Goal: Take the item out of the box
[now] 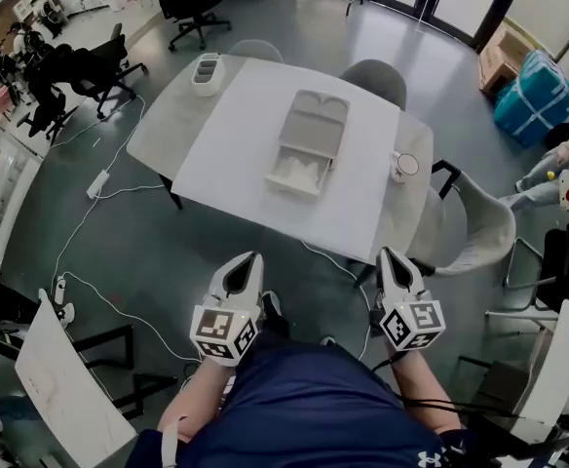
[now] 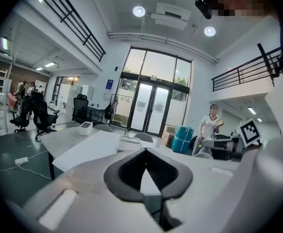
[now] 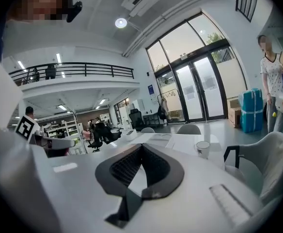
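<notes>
At the worktop's middle: a pale grey, shallow plastic box point(image 1: 314, 115) is seen lying open on a white rectangular sheet point(image 1: 231, 139), with its lid folded back toward the far side.
Item: a white item point(image 1: 299, 174) is seen lying in the box's near compartment; its kind cannot be told.
Worktop: a pale, round-cornered worktop point(image 1: 158, 130) is shown, with grey chairs point(image 1: 374, 78) drawn up at its far edge.
Left gripper: the white two-jaw left gripper point(image 1: 255, 257) is held short of the worktop's near edge, over the dark floor and well apart from the box. Its jaws are pressed together and nothing is held between them.
Right gripper: the matching right gripper point(image 1: 386, 253) is held level with the left one, also short of the worktop. Its jaws are likewise brought together on nothing.
Mug: a white mug point(image 1: 402, 166) is set at the worktop's right edge, just beside the sheet.
Container: a white oblong container point(image 1: 207, 73) is placed at the far left corner.
</notes>
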The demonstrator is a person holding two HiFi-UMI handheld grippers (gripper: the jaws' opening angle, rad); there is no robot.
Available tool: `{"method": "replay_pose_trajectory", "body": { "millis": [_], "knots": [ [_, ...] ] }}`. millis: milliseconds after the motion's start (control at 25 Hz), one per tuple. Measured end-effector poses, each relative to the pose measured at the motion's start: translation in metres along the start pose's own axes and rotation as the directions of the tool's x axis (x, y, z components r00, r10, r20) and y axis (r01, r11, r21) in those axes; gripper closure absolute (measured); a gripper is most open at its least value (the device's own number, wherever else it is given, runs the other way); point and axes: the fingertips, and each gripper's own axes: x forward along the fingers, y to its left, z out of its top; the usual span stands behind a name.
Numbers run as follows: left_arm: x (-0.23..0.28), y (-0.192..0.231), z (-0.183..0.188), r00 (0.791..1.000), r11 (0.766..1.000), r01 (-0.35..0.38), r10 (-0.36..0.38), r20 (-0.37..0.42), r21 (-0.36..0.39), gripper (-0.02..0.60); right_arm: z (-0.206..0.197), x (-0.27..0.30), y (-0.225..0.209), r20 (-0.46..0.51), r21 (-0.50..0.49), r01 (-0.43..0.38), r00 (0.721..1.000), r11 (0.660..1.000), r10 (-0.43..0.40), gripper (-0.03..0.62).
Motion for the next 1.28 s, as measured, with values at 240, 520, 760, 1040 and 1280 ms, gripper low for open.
{"method": "replay_pose_trajectory", "body": {
  "millis": [240, 520, 760, 1040, 1280],
  "knots": [
    [0.037, 0.063, 0.025, 0.997, 0.997, 0.071, -0.071, -0.014, 0.017, 0.580, 0.015, 0.051, 0.019, 0.006, -0.002, 0.083, 0.997, 0.997, -0.083, 0.592],
    [0.070, 0.101, 0.024, 0.984, 0.983, 0.164, -0.157, -0.085, 0.080, 0.580, 0.015, 0.081, 0.036, -0.020, -0.002, 0.158, 0.987, 0.987, -0.158, 0.592],
    [0.109, 0.105, 0.024, 0.972, 0.968, 0.214, -0.199, -0.122, 0.128, 0.580, 0.012, 0.103, 0.032, -0.058, -0.008, 0.167, 0.984, 0.986, -0.167, 0.592],
    [0.155, 0.092, 0.022, 0.959, 0.936, 0.248, -0.201, -0.199, 0.250, 0.580, 0.012, 0.149, 0.007, -0.078, 0.036, 0.115, 0.991, 0.993, -0.112, 0.592],
    [0.208, 0.088, -0.005, 0.902, 0.884, 0.328, -0.189, -0.388, 0.332, 0.580, 0.036, 0.194, -0.013, -0.057, 0.051, 0.016, 0.998, 0.999, -0.013, 0.592]
  ]
}}
